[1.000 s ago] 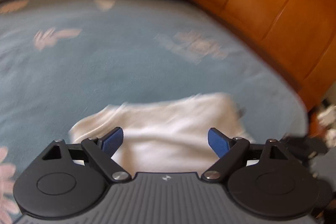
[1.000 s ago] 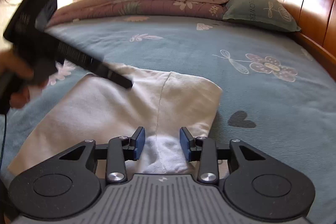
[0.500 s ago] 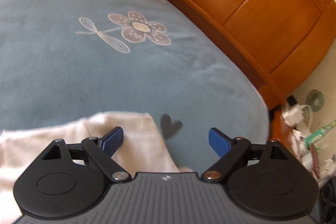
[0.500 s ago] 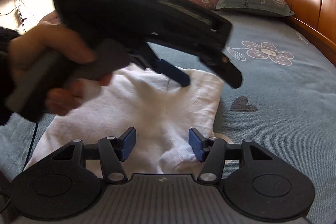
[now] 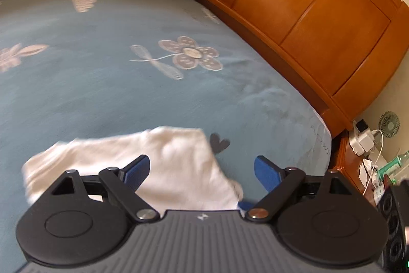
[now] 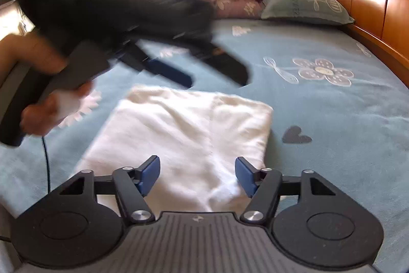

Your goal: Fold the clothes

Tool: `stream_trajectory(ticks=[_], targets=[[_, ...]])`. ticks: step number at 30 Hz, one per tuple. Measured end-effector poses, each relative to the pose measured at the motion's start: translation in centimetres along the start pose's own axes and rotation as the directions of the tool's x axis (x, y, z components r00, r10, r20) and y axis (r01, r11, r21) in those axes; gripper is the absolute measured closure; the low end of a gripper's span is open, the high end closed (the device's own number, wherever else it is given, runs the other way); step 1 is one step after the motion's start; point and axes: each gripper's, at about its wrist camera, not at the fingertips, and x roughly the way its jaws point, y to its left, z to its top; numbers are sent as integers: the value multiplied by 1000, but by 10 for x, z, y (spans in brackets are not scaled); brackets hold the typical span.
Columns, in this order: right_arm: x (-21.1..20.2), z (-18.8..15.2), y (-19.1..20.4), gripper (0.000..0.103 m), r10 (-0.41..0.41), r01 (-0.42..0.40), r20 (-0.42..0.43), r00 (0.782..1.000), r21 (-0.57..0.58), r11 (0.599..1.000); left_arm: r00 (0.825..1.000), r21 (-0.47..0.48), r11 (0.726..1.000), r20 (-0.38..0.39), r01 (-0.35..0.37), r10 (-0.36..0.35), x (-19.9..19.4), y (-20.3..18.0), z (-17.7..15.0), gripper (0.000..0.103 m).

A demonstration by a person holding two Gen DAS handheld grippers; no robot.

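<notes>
Fold laid flat; both tools off the cloth.
Blue fleecy bedspread (image 6: 332, 119) bears the folded white garment (image 6: 194, 134), soft, roughly rectangular, lying near its edge. The left gripper (image 5: 202, 169), a second ago low over the cloth, now hangs spread and empty; the right gripper (image 6: 197, 173), jaws opening, has let go.

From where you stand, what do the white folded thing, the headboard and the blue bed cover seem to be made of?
White garment: soft woven or knitted cloth, probably cotton; matte, with a seam and soft creases.
Headboard: wood, or a wood veneer; orange-brown, glossy, with panel grooves and window glare.
Bed cover: fabric, matte blue, seemingly slightly fuzzy, with pale flower patterns; whether printed or stitched is unclear.
</notes>
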Motion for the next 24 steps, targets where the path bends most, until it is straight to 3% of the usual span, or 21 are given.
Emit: stream_trajectory(ticks=[4, 7, 9, 13, 18, 24], targets=[[-3, -6, 7, 26, -2, 2, -11, 1000, -19, 1000, 999, -76, 997, 28, -19, 22, -27, 13, -25, 14], [6, -17, 0, 26, -35, 36, -58, 998, 10, 999, 999, -167, 986, 28, -28, 33, -21, 29, -47, 14], [1, -19, 1, 26, -43, 44, -49, 998, 18, 999, 998, -212, 975, -16, -59, 57, -9, 39, -60, 14], [-21, -18, 11, 26, -27, 27, -3, 1000, -10, 1000, 997, -186, 980, 19, -64, 69, -26, 25, -75, 14], [-32, -29, 17, 24, -33, 33, -6, 999, -25, 999, 997, -220, 976, 82, 3, 16, -54, 11, -102, 13], [-48, -44, 18, 24, -44, 44, -26, 999, -15, 999, 1000, -396, 918, -13, 13, -19, -51, 23, -153, 14]])
